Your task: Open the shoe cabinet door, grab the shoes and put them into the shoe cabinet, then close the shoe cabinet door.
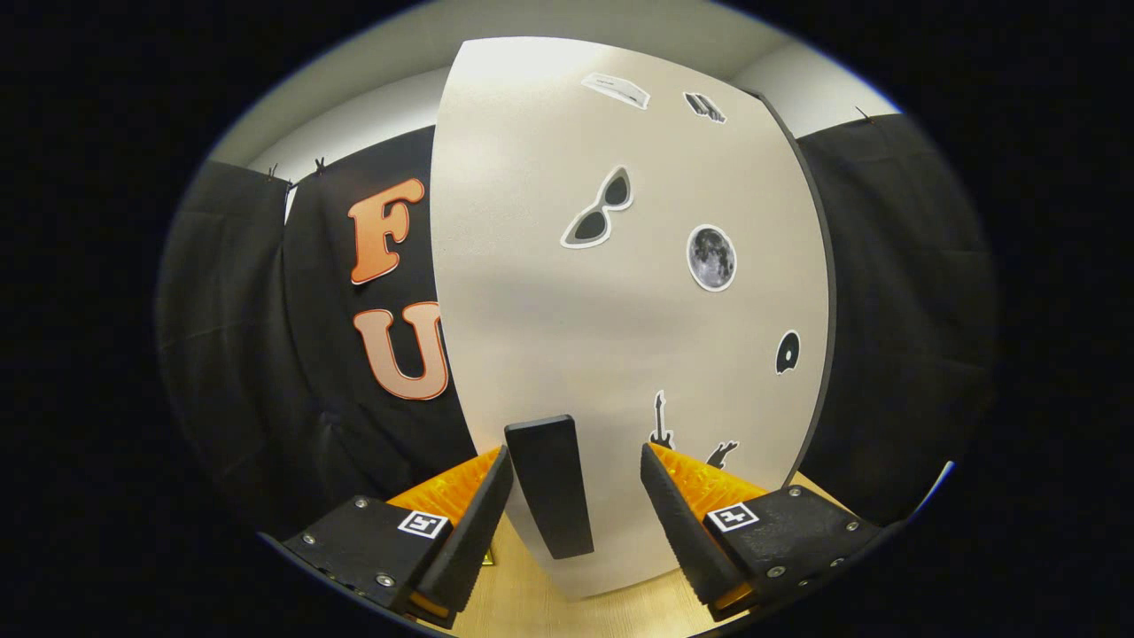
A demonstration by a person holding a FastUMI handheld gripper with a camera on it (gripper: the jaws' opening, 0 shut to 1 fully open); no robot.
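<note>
Gripper (pixel 576 496): I hold it level, fingers spread, unclenched.
Handle (pixel 549 486): between fingers, untouched.
Cabinet door (pixel 620 310): directly ahead, stickered.

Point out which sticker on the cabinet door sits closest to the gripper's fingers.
The guitar sticker, just above the right finger; the moon and sunglasses stickers sit much higher on the door.
</note>
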